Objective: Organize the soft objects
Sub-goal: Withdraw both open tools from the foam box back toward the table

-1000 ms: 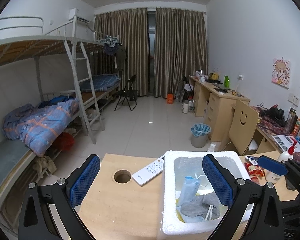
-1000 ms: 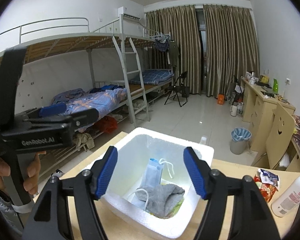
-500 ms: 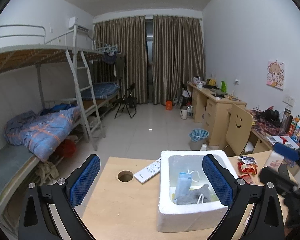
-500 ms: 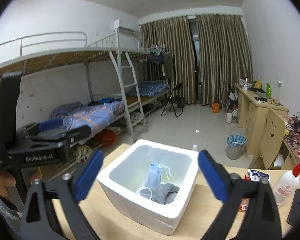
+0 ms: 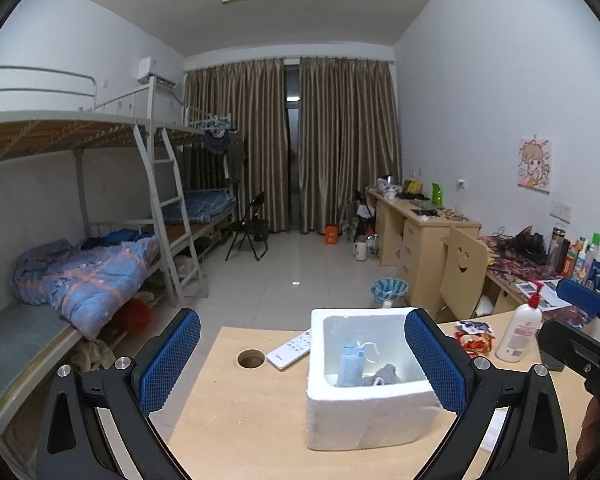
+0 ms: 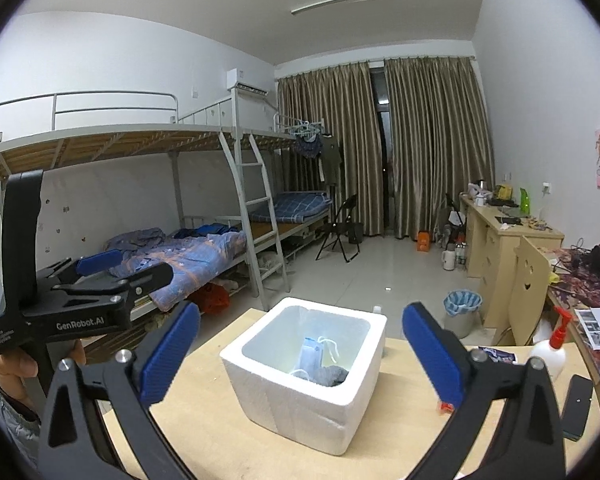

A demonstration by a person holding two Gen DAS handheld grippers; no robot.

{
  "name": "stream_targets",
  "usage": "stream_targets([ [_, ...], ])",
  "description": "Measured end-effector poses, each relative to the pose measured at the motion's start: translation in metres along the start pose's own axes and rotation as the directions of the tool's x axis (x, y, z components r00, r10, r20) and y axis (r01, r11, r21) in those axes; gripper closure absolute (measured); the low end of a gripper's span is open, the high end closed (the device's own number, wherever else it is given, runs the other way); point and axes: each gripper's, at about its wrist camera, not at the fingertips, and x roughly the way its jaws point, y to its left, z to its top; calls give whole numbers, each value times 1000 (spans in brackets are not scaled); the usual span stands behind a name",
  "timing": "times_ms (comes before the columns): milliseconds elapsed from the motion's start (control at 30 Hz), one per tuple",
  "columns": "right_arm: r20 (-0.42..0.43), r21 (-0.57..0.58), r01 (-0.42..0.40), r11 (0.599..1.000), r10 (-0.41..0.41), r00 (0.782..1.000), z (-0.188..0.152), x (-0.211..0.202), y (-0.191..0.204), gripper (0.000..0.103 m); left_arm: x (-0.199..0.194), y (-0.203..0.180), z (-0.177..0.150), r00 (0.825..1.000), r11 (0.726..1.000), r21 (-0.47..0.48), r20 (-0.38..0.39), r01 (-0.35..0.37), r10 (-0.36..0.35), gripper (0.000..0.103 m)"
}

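Both tongs point(image 5: 302, 364) point(image 6: 300, 354) have drawn back, spread wide, from the foam box point(image 5: 364, 408).

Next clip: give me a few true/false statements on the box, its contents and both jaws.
1. The white foam box holds a grey cloth and a light-blue face mask. True.
2. The left gripper grips the cloth. False: its jaws are open and empty.
3. The right gripper is open. True.
4. The white remote control lies inside the box. False: it lies on the wooden table beside it.
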Motion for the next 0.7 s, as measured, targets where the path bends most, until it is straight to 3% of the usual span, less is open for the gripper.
stream_targets([
  [700,111,-16,14,1000,-12,994,-32,-99,28,0,-124,-23,-33,988,995,48,129,84,-89,1],
])
